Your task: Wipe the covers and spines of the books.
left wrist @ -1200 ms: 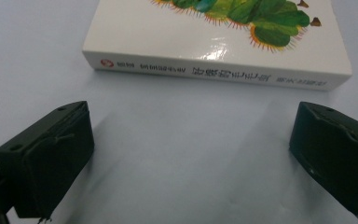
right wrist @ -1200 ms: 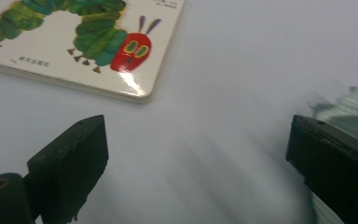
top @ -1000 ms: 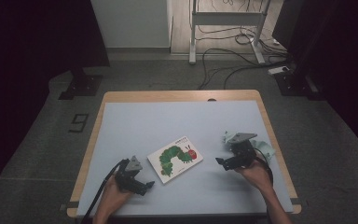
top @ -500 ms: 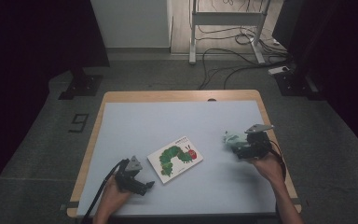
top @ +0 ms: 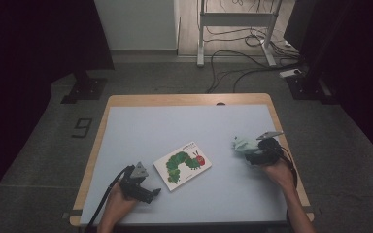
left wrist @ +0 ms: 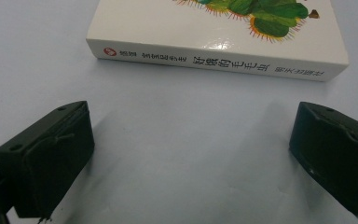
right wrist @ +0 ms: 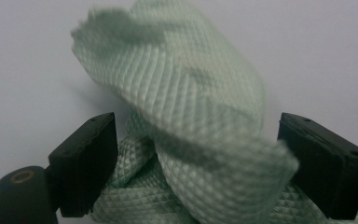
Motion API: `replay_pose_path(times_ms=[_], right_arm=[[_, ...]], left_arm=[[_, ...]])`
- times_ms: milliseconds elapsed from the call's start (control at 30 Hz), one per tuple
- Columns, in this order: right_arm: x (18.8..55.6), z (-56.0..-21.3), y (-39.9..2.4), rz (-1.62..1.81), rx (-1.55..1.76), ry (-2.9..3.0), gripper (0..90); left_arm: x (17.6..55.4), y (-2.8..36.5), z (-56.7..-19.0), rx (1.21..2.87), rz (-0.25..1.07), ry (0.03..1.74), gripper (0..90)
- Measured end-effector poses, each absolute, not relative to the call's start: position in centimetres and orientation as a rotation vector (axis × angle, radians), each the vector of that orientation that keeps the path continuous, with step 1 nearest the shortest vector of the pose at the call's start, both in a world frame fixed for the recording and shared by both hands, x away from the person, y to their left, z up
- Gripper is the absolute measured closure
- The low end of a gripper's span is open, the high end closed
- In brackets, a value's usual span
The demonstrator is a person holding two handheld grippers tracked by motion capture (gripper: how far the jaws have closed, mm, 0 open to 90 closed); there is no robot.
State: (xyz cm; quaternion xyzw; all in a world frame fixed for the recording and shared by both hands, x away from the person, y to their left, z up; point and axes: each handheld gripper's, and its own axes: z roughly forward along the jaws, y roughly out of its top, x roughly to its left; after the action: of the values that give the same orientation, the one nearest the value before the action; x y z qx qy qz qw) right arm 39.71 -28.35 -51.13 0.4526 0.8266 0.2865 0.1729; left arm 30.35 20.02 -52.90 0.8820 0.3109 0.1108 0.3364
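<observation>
cloth: crumpled pale-green cloth point(right wrist: 191, 135) sits right between the right gripper point(top: 253, 154) jaws, which have been closing, not clamped yet
left gripper point(top: 148, 191): jaws wide apart, caterpillar book point(left wrist: 223, 42) just beyond
worktop point(top: 184, 126): cloth near right edge

**Camera positions: three views**

High view: fixed above the near edge of the pale blue-grey table point(top: 184, 121), facing forward and down; distant.

Left gripper view: low over the tabletop, looking along its jaws at the spine of the white caterpillar picture book point(left wrist: 223, 63); close. Shared with high view: that book point(top: 182, 164).

Right gripper view: very close on the crumpled pale green waffle-weave cloth point(right wrist: 191, 121). Shared with high view: that cloth point(top: 243, 144).
</observation>
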Motion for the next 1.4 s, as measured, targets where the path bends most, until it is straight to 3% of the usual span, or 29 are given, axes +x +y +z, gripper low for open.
replay_pose_path(times_ms=[233, 333, 500, 967, 1400], right_arm=[[39.5, -51.8, -28.7, 0.878, 1.324, 2.352, 32.6], [39.3, -51.5, -28.7, 0.888, 1.344, 2.361, 54.8], [38.9, -51.6, -28.6, 0.953, 1.332, 2.389, 77.4], [37.9, -48.7, -27.8, 0.999, 1.280, 2.351, 79.4], [36.9, -45.5, -23.4, 1.121, 1.095, 2.388, 79.3]], left_arm=[[30.3, 20.0, -52.9, 2.300, 0.290, 0.811, 0.0], [30.3, 20.0, -52.9, 2.300, 0.290, 0.811, 0.0], [30.3, 20.0, -52.9, 2.300, 0.291, 0.811, 0.0], [30.3, 20.0, -52.9, 2.300, 0.292, 0.811, 0.0], [30.3, 20.0, -52.9, 2.301, 0.293, 0.809, 0.0]])
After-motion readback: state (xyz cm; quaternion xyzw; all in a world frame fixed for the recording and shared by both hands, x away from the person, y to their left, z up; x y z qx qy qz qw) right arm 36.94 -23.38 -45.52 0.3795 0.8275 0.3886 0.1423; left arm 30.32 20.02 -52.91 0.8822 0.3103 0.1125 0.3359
